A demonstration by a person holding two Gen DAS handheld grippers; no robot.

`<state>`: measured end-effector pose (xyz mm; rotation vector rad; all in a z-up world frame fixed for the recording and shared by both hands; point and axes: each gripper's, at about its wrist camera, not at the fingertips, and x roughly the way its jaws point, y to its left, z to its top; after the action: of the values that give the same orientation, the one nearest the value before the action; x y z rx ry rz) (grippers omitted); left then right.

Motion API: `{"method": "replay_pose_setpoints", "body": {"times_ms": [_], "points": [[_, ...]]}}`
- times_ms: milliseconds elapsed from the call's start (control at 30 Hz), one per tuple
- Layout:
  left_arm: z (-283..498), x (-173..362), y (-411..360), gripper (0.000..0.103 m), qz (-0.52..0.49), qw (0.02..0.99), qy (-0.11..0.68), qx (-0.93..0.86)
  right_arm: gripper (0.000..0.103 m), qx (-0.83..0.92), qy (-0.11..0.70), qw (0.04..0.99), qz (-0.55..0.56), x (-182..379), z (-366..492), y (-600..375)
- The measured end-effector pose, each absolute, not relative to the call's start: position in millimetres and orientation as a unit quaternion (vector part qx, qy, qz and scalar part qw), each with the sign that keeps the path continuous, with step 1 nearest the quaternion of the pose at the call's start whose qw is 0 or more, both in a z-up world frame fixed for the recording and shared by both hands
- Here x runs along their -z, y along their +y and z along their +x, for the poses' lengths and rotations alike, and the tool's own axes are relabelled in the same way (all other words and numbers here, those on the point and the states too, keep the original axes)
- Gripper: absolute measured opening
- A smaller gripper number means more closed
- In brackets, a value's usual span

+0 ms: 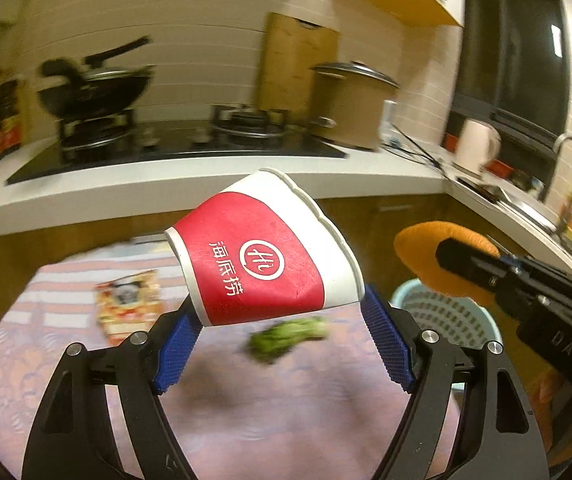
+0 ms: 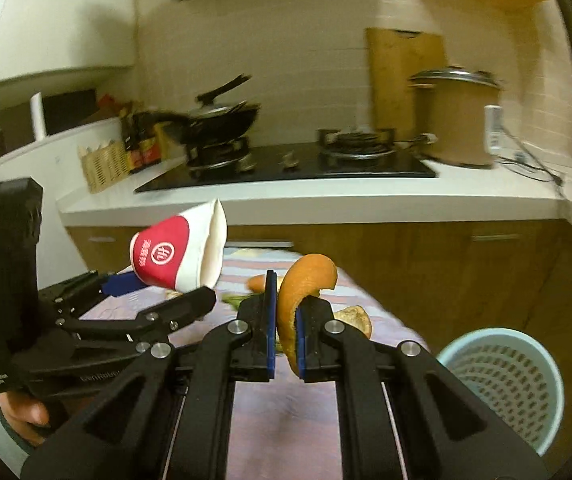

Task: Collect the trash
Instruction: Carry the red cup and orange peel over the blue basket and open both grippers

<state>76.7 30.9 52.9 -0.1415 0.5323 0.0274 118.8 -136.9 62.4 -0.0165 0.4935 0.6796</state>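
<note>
Left gripper (image 1: 281,316) jaws spread wide around a load, right gripper (image 2: 286,320) jaws nearly together.

Above the pale blue basket (image 2: 502,380), your way is open: its mouth stands clear, with bare wooden cabinet doors (image 2: 446,264) behind it. Left of the basket, the cloth-covered table (image 2: 286,420) crowds your approach, carrying a green scrap (image 1: 286,338) and a printed packet (image 1: 129,304). Beyond the basket, the white worktop (image 2: 326,200) edge overhangs, bounding your room.
</note>
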Motion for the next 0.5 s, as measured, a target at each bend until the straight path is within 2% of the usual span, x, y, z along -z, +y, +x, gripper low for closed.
{"method": "replay_pose_setpoints", "body": {"times_ms": [267,500], "points": [[109.0,-48.0,-51.8,0.076,-0.035,0.958,0.279,0.050,0.006,-0.260,0.246,0.934,0.014,-50.1,134.0,-219.9],[144.8,-23.2,-110.7,0.076,-0.031,0.944,0.315,0.099,0.006,-0.192,0.277,0.941,0.015,-20.6,152.1,-273.3]]}}
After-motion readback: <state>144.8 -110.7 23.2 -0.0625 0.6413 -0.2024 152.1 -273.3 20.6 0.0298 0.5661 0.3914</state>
